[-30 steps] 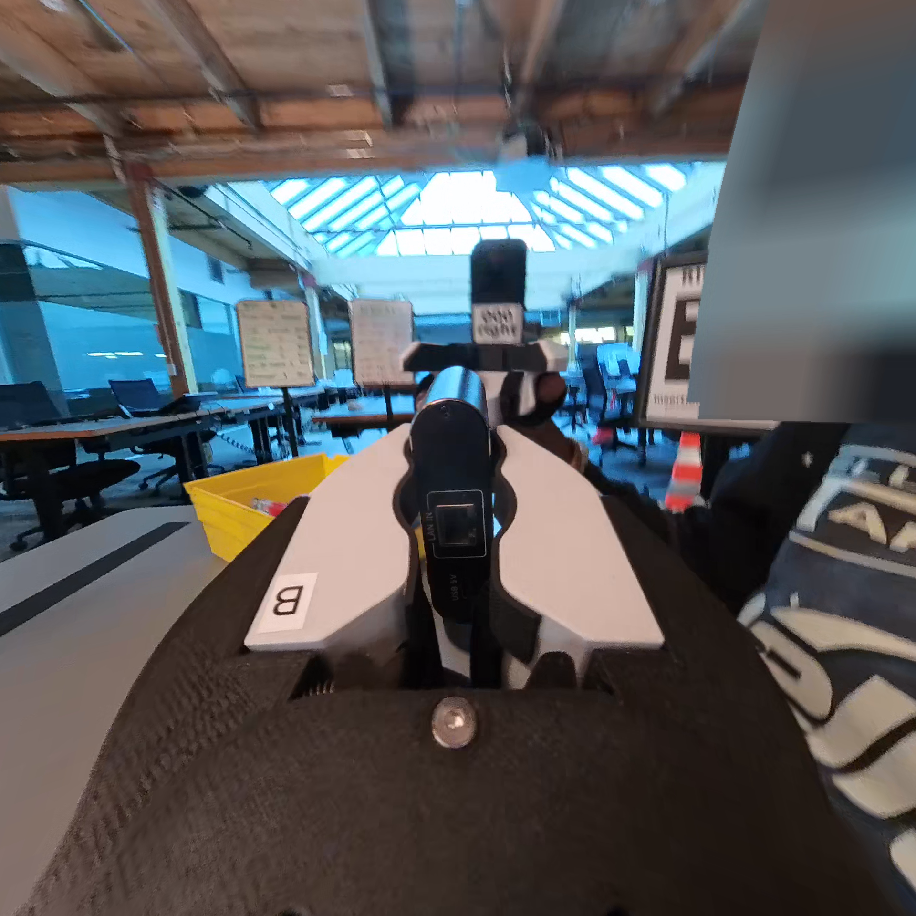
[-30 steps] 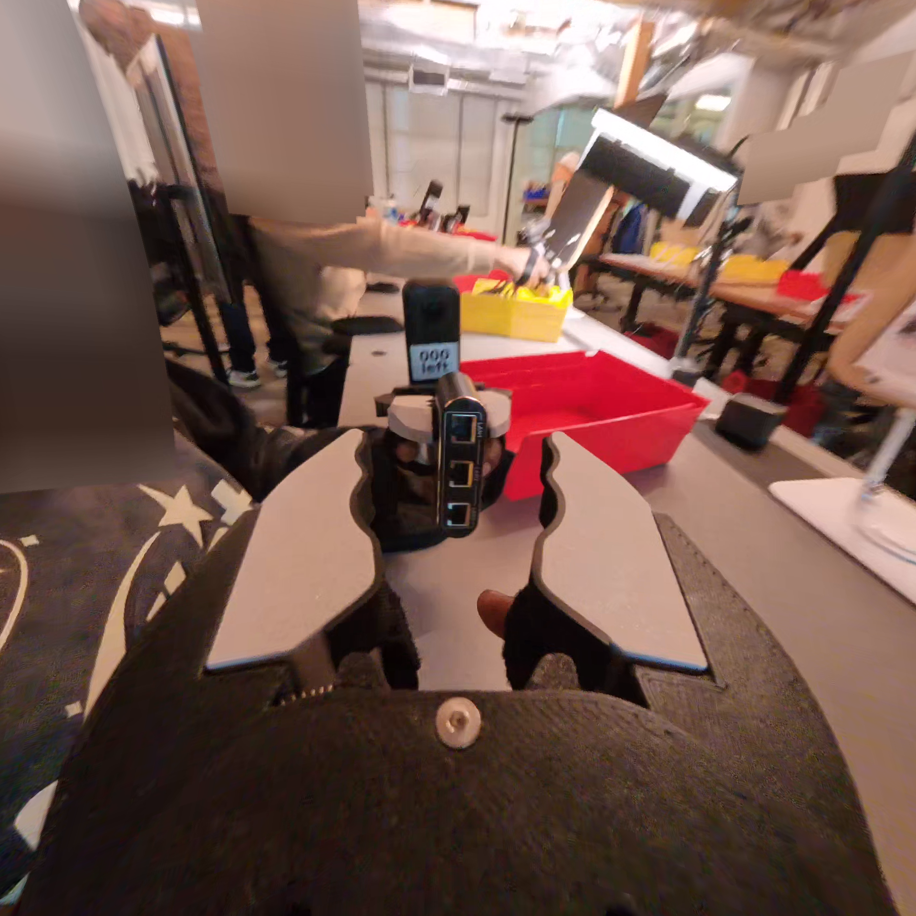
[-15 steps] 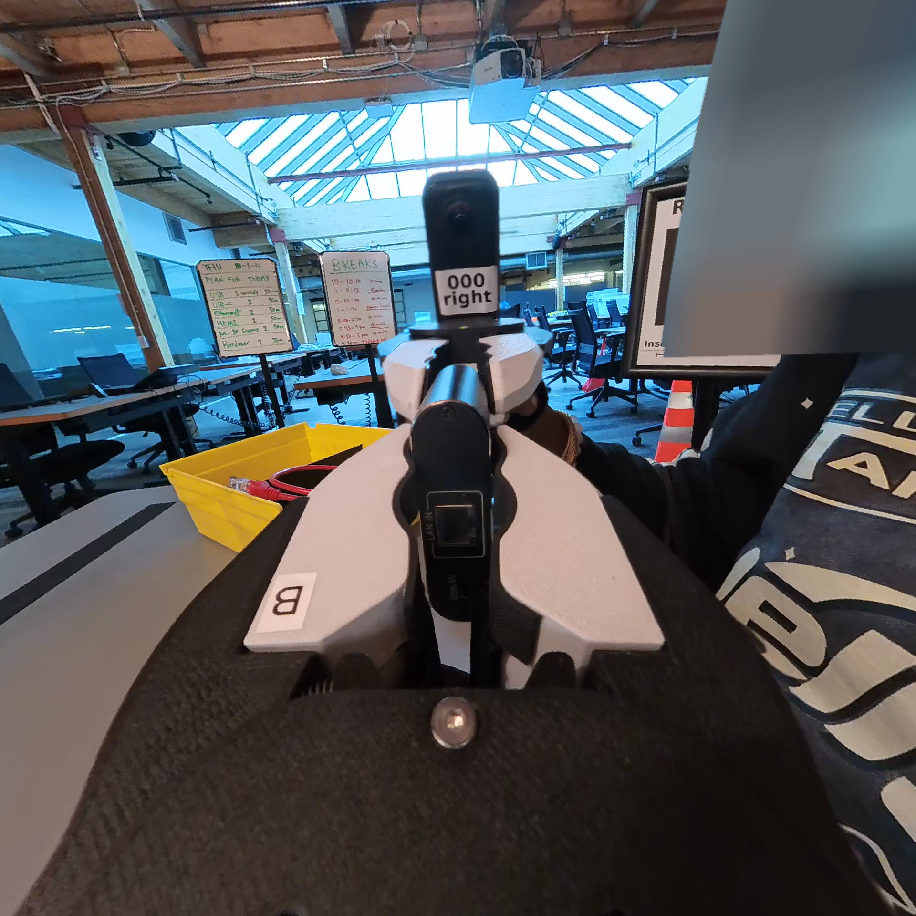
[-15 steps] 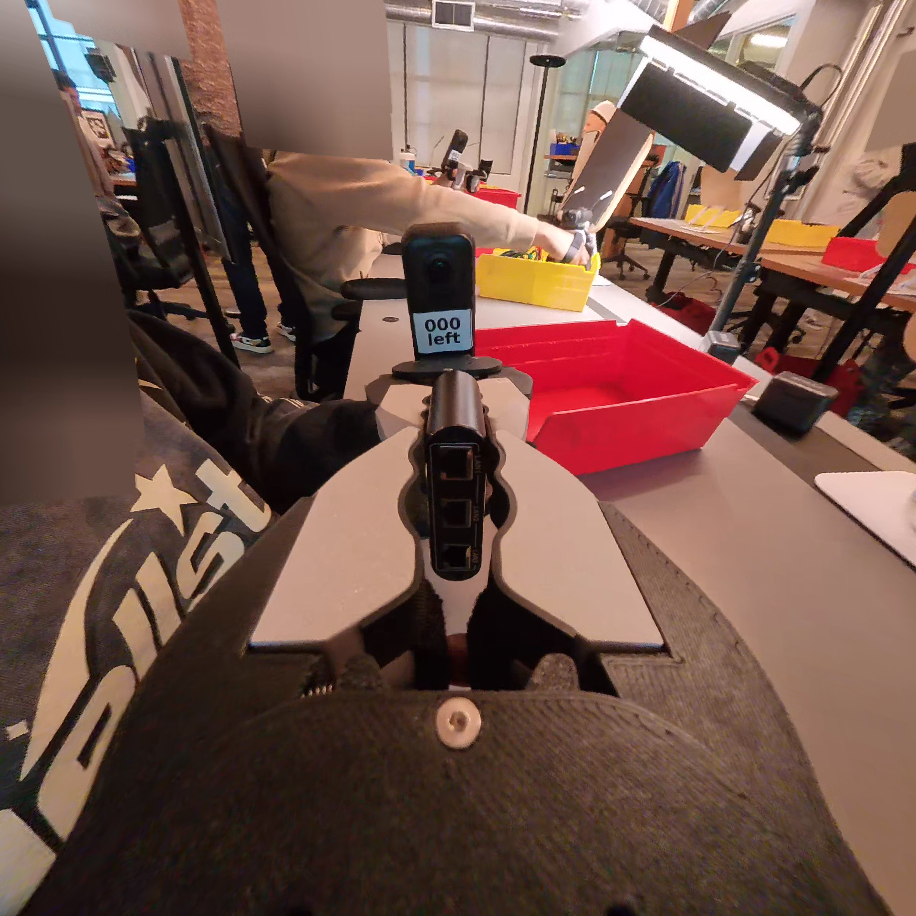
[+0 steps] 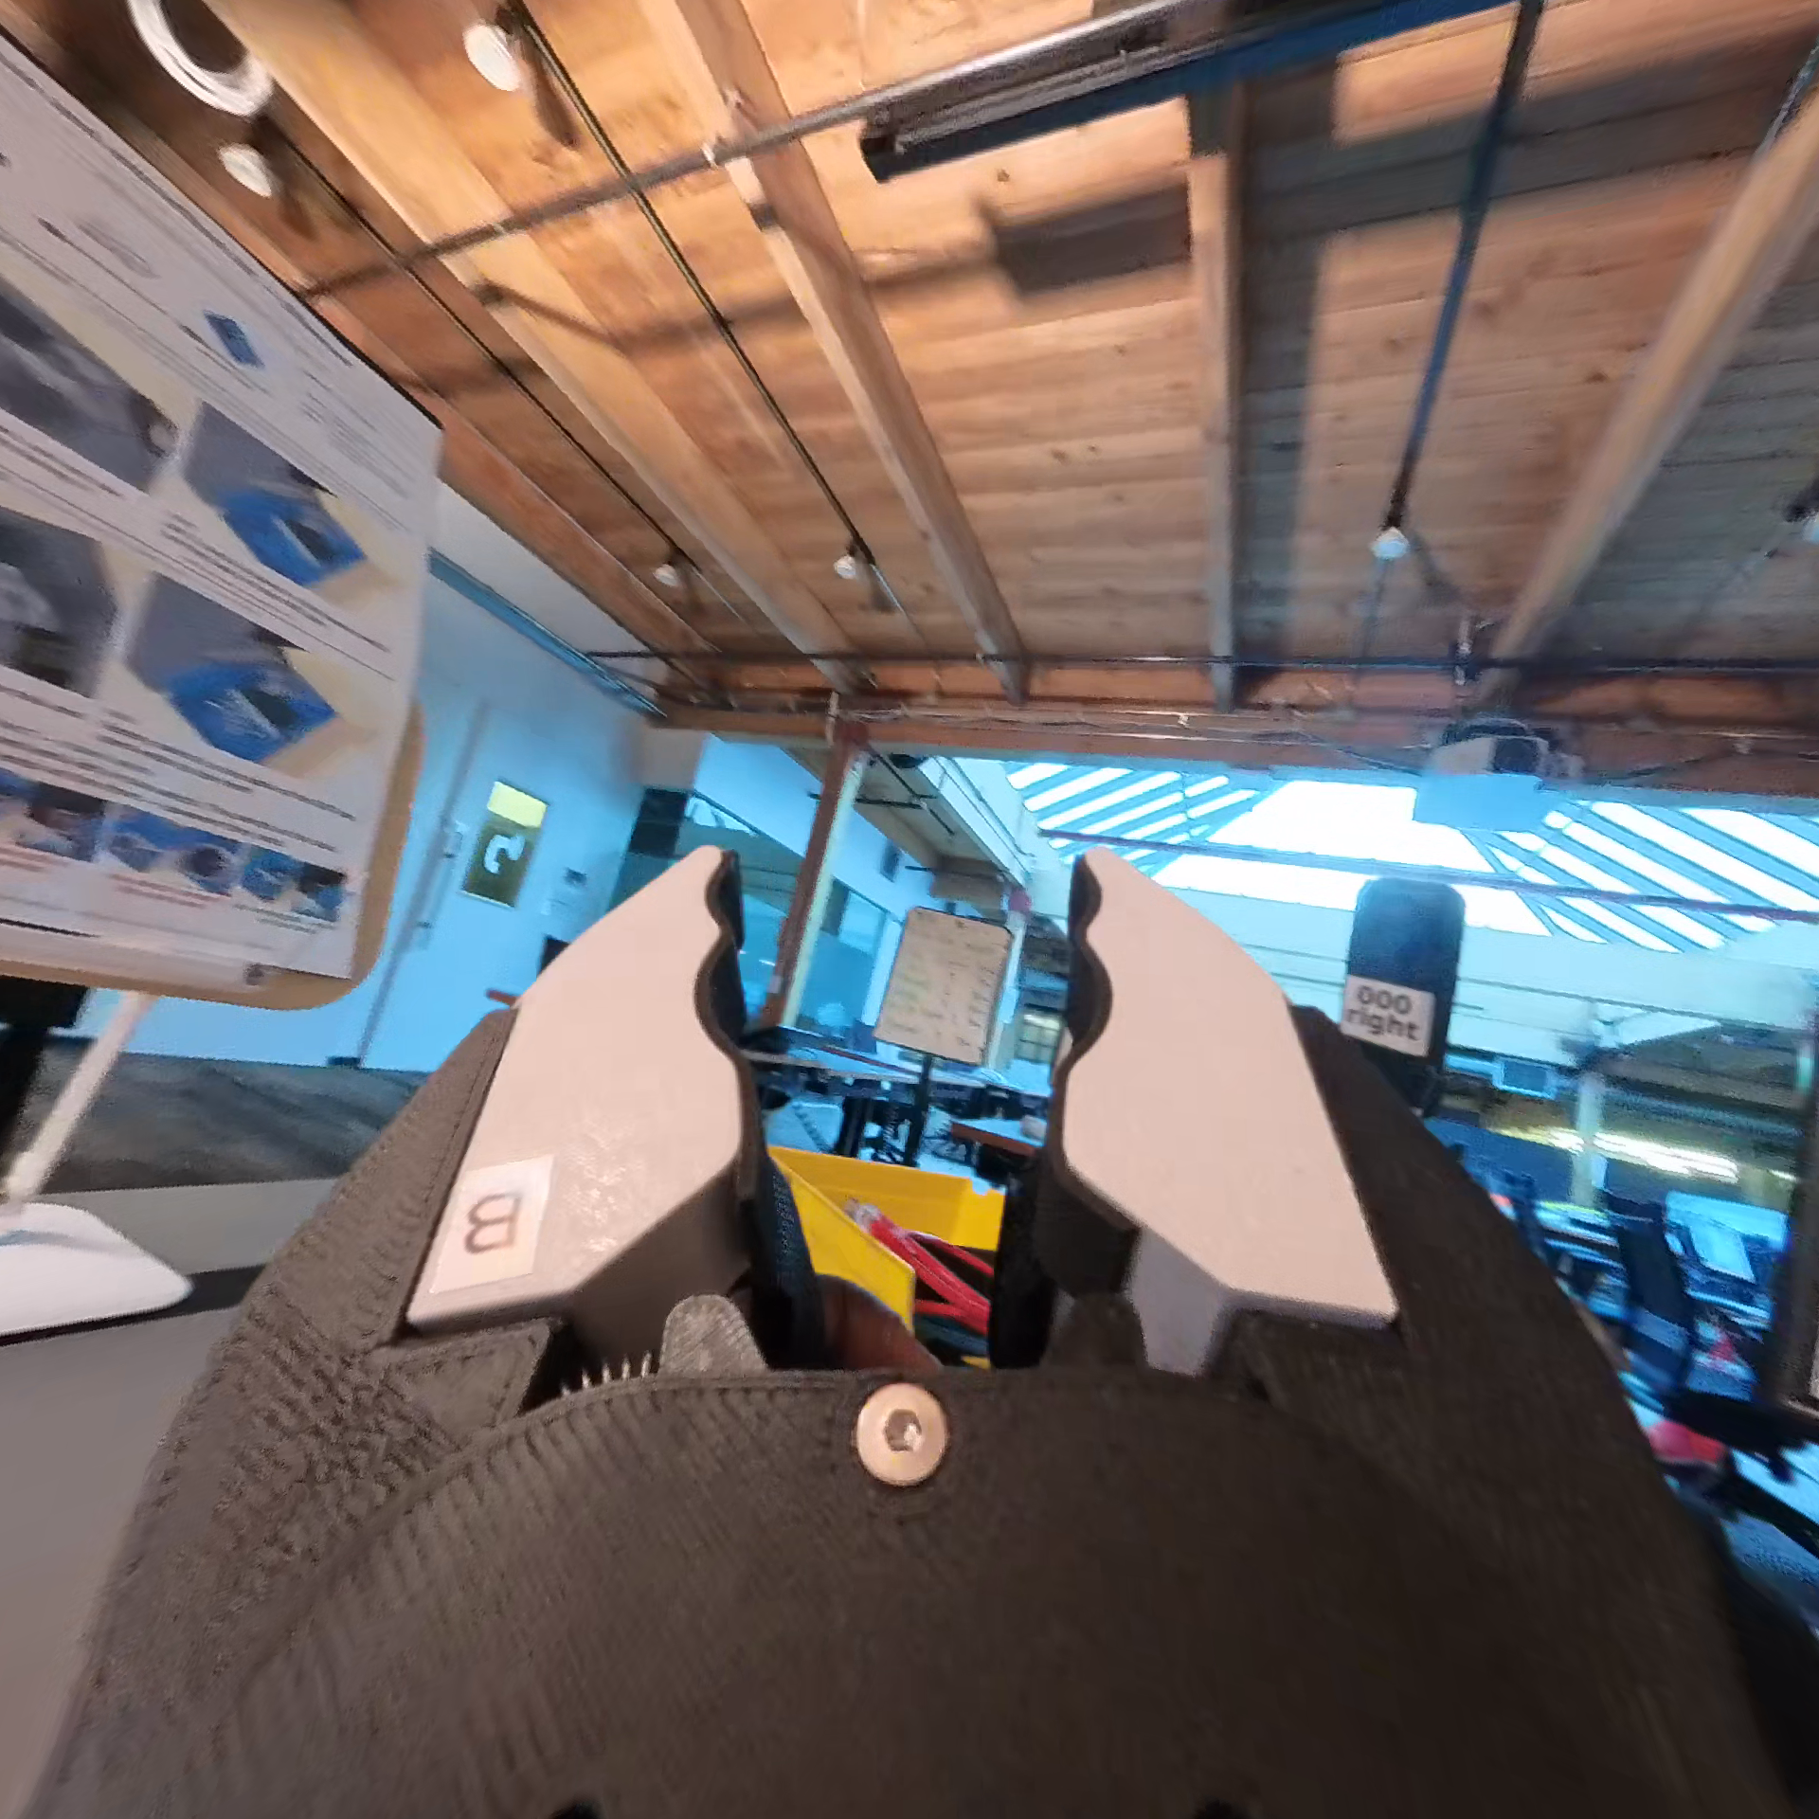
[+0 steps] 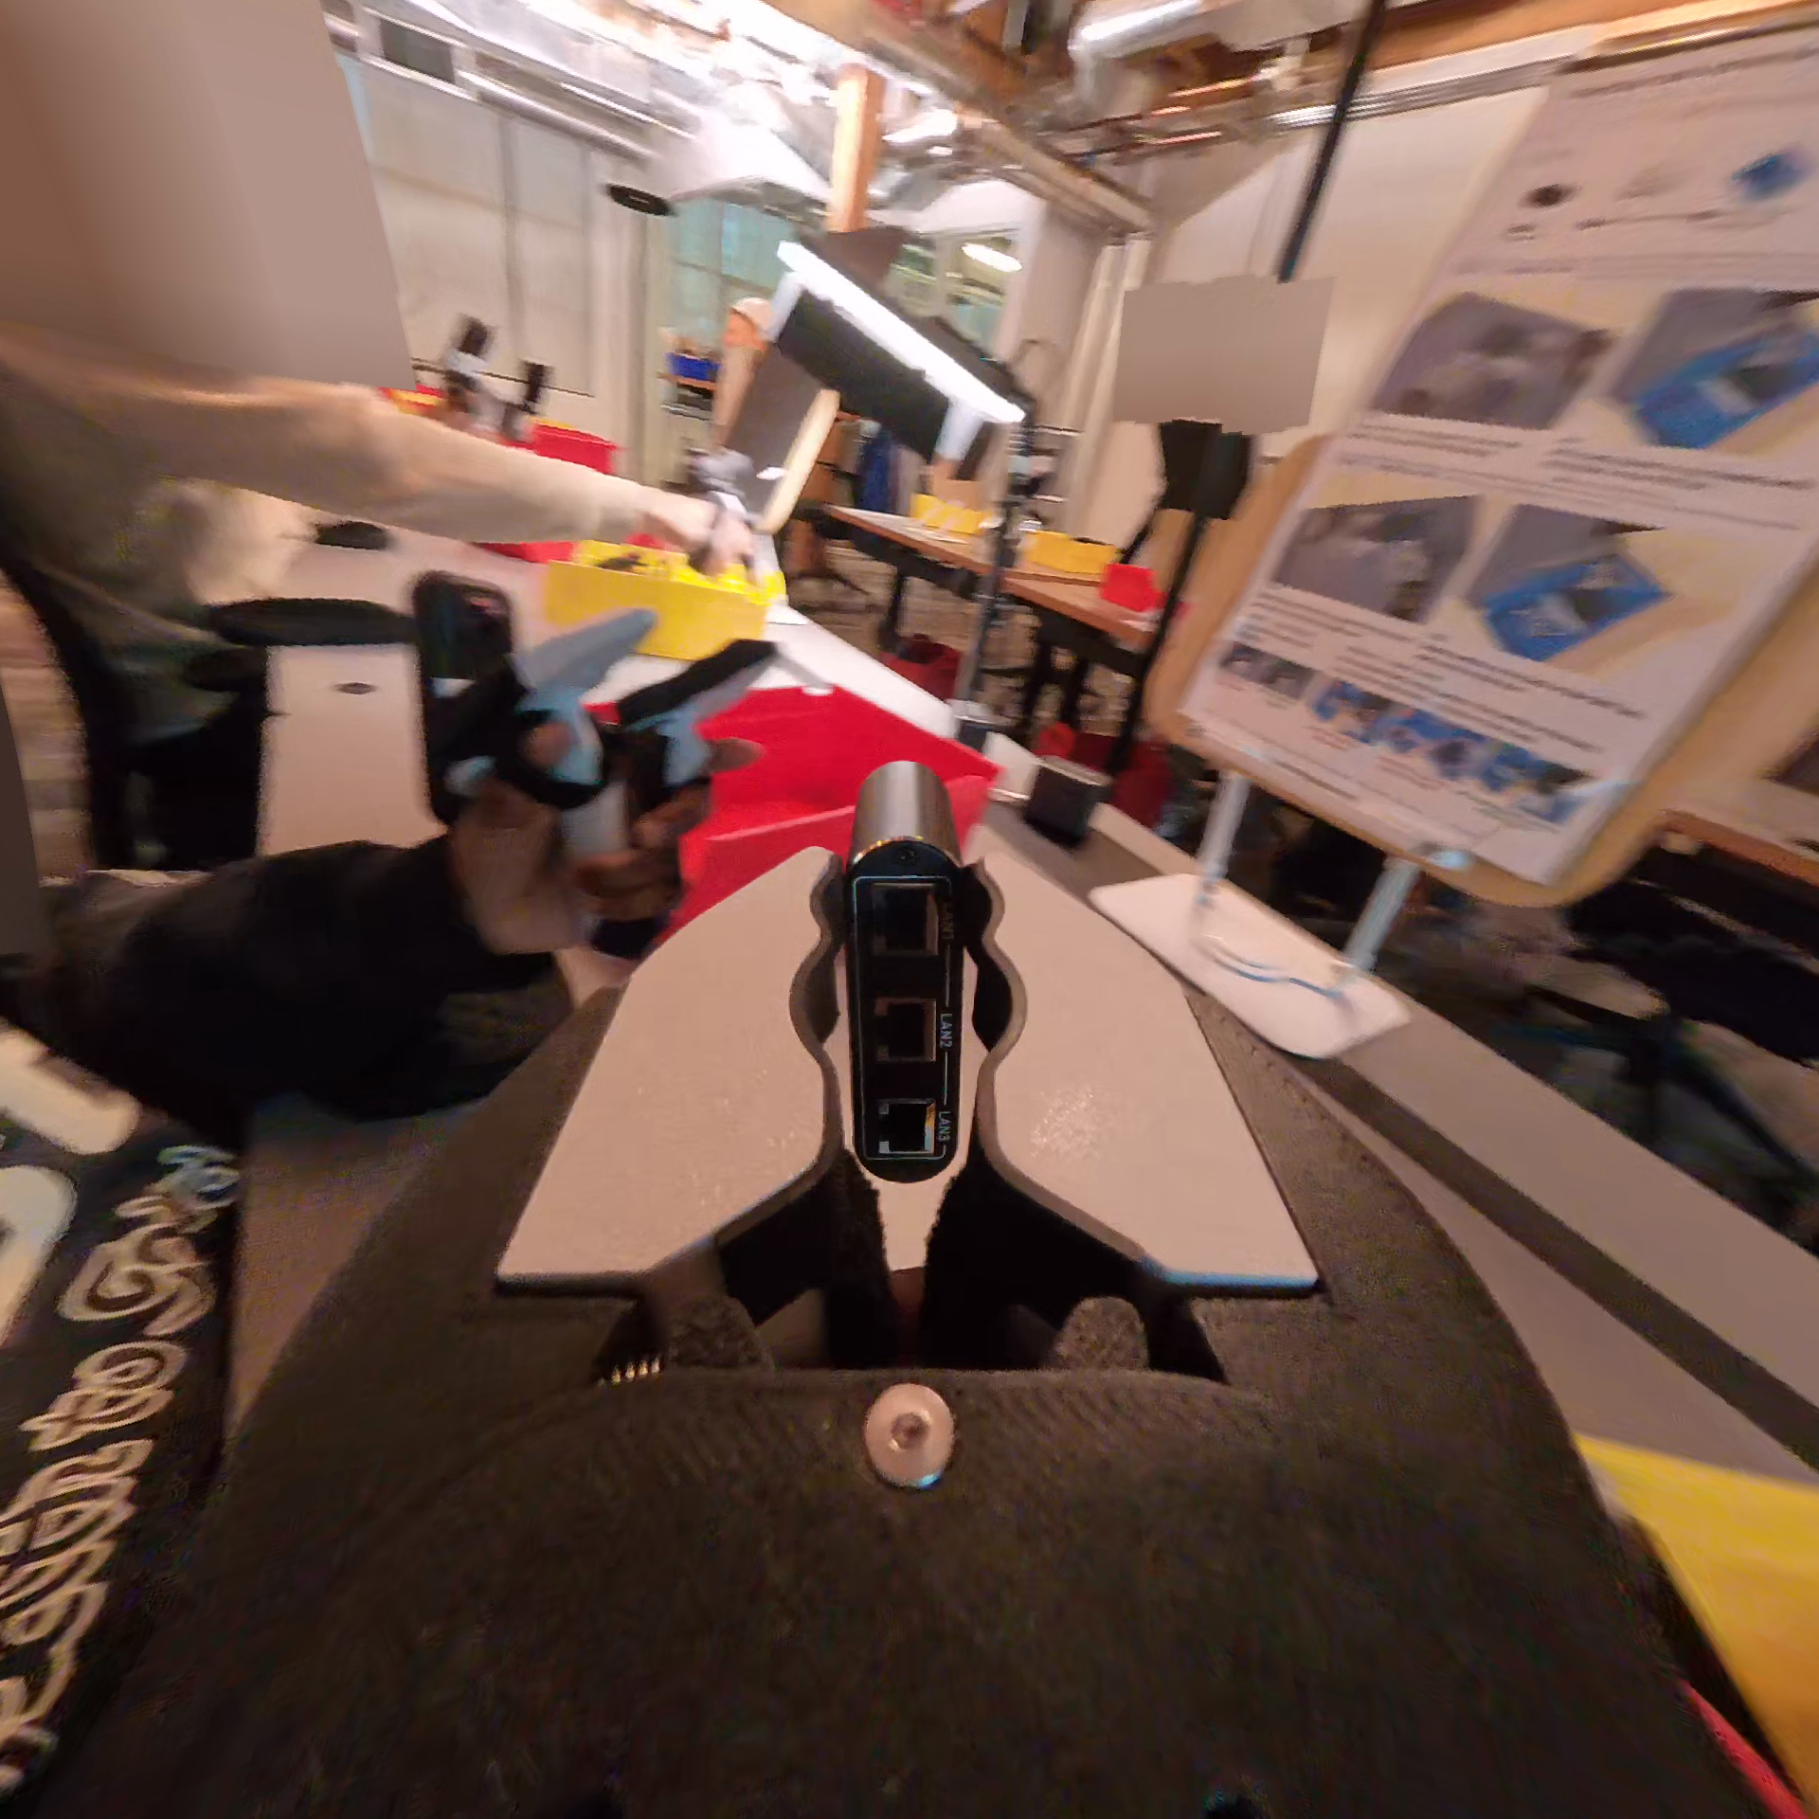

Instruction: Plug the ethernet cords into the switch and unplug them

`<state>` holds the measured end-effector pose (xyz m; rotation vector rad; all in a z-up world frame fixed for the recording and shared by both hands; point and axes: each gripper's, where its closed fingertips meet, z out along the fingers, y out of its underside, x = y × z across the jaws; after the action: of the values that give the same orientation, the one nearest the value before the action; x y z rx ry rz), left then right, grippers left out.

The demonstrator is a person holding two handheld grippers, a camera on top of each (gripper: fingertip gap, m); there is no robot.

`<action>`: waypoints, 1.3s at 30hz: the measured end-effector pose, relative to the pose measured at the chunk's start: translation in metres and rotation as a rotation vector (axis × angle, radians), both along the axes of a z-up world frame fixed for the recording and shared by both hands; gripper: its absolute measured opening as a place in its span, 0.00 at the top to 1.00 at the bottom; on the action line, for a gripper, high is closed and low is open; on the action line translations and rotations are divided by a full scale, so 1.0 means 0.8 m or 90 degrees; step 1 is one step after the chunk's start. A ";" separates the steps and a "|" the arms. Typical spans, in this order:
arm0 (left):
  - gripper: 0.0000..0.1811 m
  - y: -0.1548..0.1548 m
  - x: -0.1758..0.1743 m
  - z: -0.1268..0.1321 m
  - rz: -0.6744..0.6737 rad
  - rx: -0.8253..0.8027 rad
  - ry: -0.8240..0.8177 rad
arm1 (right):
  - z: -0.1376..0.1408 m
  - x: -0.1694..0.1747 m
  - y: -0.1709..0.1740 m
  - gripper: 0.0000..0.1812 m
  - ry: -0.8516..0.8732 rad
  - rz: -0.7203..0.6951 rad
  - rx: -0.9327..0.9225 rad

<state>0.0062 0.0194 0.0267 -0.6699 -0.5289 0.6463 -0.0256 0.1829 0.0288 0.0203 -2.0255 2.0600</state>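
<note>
The switch (image 6: 901, 1014) is a small black bar with three empty ports facing my right wrist camera. My right gripper (image 6: 906, 871) is shut on it and holds it upright above the grey table (image 6: 1575, 1161). My left gripper (image 5: 901, 876) is open and empty, tilted up toward the ceiling. It also shows in the right wrist view (image 6: 669, 659), off to the left of the switch and apart from it. Red ethernet cords (image 5: 935, 1270) lie in a yellow bin (image 5: 886, 1196), seen between the left fingers.
A red bin (image 6: 817, 787) stands on the table behind the switch. A poster board on a white stand (image 6: 1476, 591) is at the right. Another person's sleeve (image 6: 394, 472) reaches over a far yellow bin (image 6: 659, 610). A yellow edge (image 6: 1723, 1575) shows at the lower right. The gap from one gripper's tips to the other's is roughly 20 cm.
The right gripper closed on the switch, then the left gripper let go of it, opened, and swung away to the left and upward. The right gripper now holds the switch alone.
</note>
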 end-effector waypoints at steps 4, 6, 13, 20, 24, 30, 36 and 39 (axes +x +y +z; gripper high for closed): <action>0.65 0.004 -0.003 -0.004 0.027 -0.024 -0.002 | 0.016 -0.067 0.060 0.88 0.015 -0.167 0.013; 0.65 0.011 -0.004 -0.006 0.020 -0.034 -0.008 | 0.019 -0.108 0.091 0.88 0.011 -0.251 0.045; 0.65 0.012 -0.006 -0.007 0.017 -0.032 -0.017 | 0.006 -0.248 0.177 0.87 -0.049 -0.437 0.202; 0.66 0.013 -0.011 -0.011 0.021 -0.041 -0.028 | -0.087 -0.331 0.212 0.87 -0.182 -0.475 0.441; 0.66 0.015 -0.012 -0.012 0.023 -0.048 -0.029 | -0.147 -0.348 0.227 0.87 -0.258 -0.473 0.558; 0.66 0.017 -0.012 -0.012 0.023 -0.057 -0.028 | -0.216 -0.358 0.238 0.87 -0.340 -0.461 0.715; 0.66 0.015 -0.012 -0.012 0.026 -0.059 -0.028 | -0.243 -0.370 0.233 0.87 -0.354 -0.463 0.742; 0.66 0.015 -0.013 -0.013 0.028 -0.061 -0.028 | -0.237 -0.375 0.229 0.85 -0.322 -0.478 0.725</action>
<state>-0.0040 0.0318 0.0167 -0.7661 -0.5579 0.7030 -0.3254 0.3665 -0.1612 -0.9401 -2.6075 0.3543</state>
